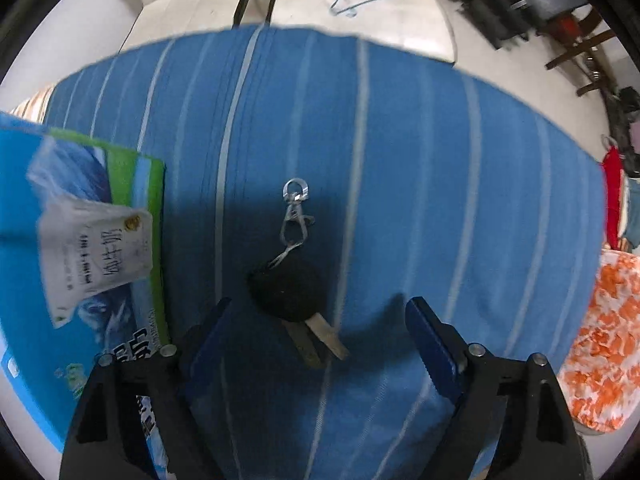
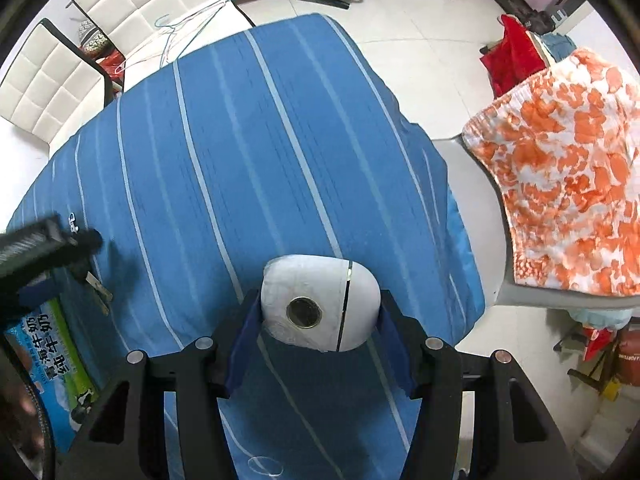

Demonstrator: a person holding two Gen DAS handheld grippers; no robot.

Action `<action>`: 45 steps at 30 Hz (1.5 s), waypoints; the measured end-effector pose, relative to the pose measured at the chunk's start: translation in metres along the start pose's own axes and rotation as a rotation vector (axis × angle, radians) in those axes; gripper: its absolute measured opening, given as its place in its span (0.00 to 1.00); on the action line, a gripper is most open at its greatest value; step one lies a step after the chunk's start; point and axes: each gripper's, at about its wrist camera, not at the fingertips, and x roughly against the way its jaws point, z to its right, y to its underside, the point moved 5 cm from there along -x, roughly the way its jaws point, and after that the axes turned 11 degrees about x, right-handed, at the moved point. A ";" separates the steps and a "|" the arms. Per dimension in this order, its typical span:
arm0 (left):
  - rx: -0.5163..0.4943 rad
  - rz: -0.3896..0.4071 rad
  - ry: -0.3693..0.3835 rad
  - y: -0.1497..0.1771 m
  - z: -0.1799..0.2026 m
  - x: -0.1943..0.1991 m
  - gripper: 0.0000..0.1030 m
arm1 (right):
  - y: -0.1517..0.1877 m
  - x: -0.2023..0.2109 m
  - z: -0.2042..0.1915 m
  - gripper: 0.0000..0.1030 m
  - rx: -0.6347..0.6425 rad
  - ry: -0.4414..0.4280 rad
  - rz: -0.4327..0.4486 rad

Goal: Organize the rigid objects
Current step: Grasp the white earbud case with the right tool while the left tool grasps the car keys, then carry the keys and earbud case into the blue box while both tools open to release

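The left tongs (image 1: 320,320) stand apart over the black key (image 1: 286,290) lying on the blue striped cloth (image 1: 400,160), not touching it, while the right tongs (image 2: 318,308) are clamped on a white round camera (image 2: 320,306).

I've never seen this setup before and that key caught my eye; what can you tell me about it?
The car key has a rounded black head and a dull metal blade, with a silver swivel clip attached by a small ring. It lies flat on the blue striped cloth, between the open left tongs, which don't touch it.
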 end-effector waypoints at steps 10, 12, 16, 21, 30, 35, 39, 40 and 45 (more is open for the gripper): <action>-0.059 0.077 0.026 0.002 0.011 0.009 0.25 | -0.002 0.008 -0.015 0.58 0.014 0.002 0.016; -0.077 0.066 0.048 0.009 0.013 0.009 0.25 | -0.002 0.008 -0.016 0.58 0.012 0.003 0.017; -0.131 0.087 0.058 0.026 0.012 0.010 0.25 | 0.001 0.012 -0.018 0.58 0.015 0.008 0.026; -0.180 0.127 0.082 0.039 0.011 0.020 0.25 | 0.010 0.020 -0.024 0.58 0.026 -0.003 0.044; -0.234 0.197 0.178 0.066 -0.008 0.069 0.25 | 0.031 0.064 -0.045 0.58 0.069 -0.007 0.125; -0.253 0.258 0.270 0.079 -0.025 0.113 0.25 | 0.049 0.103 -0.062 0.58 0.092 -0.022 0.186; -0.271 0.322 0.331 0.084 -0.047 0.157 0.25 | 0.067 0.137 -0.083 0.58 0.106 -0.051 0.236; -0.272 0.343 0.345 0.086 -0.058 0.171 0.25 | 0.072 0.147 -0.090 0.58 0.111 -0.057 0.252; -0.253 0.409 0.391 0.088 -0.109 0.215 0.25 | 0.096 0.188 -0.142 0.58 0.154 -0.115 0.312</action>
